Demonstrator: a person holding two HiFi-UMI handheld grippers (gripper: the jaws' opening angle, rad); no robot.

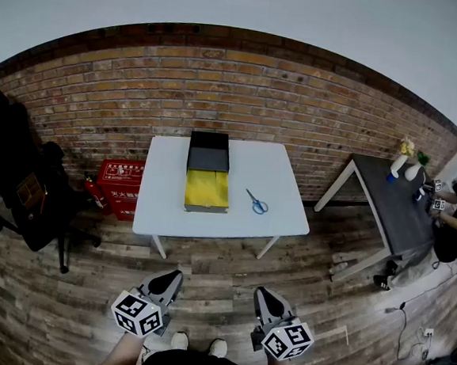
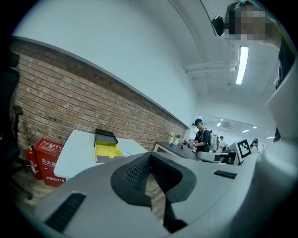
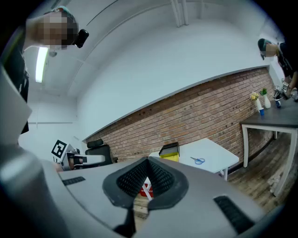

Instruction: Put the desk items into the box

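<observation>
Scissors [image 1: 257, 203]: small pair with blue handles and pale blades, lying flat on the white table [image 1: 163, 204], right of centre, near the box [image 1: 207, 180] but not touching it. Their long axis is running diagonally. The handles are sitting towards the table's near right corner and the blade tips are pointing away towards the brick wall [image 1: 299, 104] and slightly towards the box.

Box: lying mid-table, open, with its long axis running from the near edge to the wall. The near half is showing yellow and the far half black.

Left gripper [image 1: 174, 276]: hanging low over the wooden floor [image 1: 227, 289], well apart from the table. Its jaws are meeting at the tips and gripping nothing.

Right gripper [image 1: 262, 293]: hanging beside it, likewise well short of the table, with its jaws pressing together and nothing between them
</observation>
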